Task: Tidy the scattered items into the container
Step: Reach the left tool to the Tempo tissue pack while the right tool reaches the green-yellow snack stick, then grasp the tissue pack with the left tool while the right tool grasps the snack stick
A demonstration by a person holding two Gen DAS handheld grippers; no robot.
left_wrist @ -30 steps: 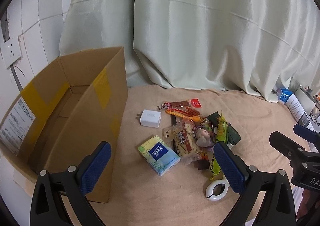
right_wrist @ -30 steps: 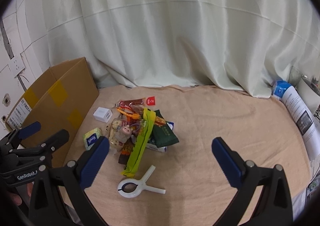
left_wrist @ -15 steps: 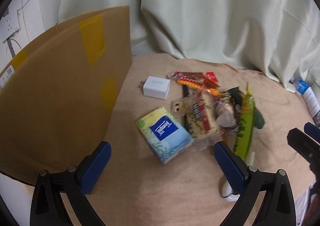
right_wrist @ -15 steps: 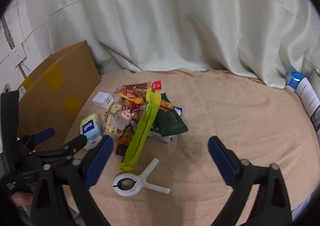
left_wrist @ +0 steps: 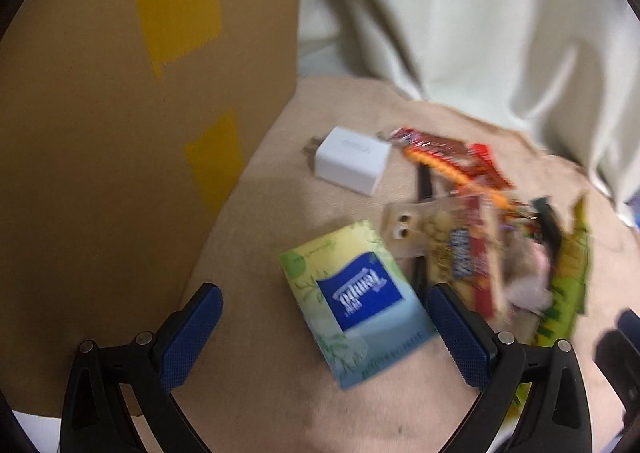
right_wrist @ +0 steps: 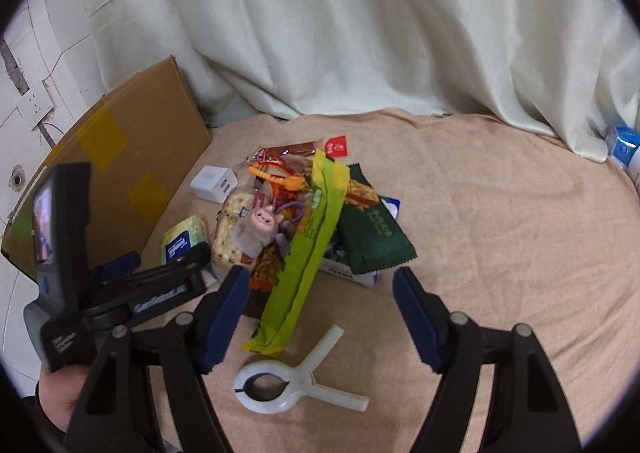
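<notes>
Snacks (right_wrist: 304, 213) and small goods are lying heaped on a tan cloth (right_wrist: 480, 233) beside a cardboard box (right_wrist: 132, 173), which is standing at the left edge with yellow tape patches on its wall; its inside is not showing in either view. A tissue pack (left_wrist: 356, 297) reading "Tempo" is lying between the spread fingers of the left gripper (left_wrist: 324, 337), untouched, with the box wall close on its left. Behind it a white charger (left_wrist: 352, 165) is sitting just clear of the heap; the left view is blurring the wrappers and their print cannot be read.

In the right view, the right gripper (right_wrist: 320, 317) is hanging with its fingers wide apart and empty above a white clip (right_wrist: 292, 385) lying alone on the cloth at the near edge. A long green wrapper (right_wrist: 308, 253) is lying across the heap, overlapping a dark green packet (right_wrist: 372, 229), a pink pig toy (right_wrist: 260, 229) and a bag of pale puffs (right_wrist: 232, 229). An orange tie (right_wrist: 276, 177) and a red-brown bar (right_wrist: 292, 151) are lying at the far side. The left gripper's body, marked "GenRobot", is crossing the lower left, held by a hand (right_wrist: 60, 397). White curtains (right_wrist: 360, 33) are hanging behind, and a wall socket (right_wrist: 34, 105) is showing at left.
</notes>
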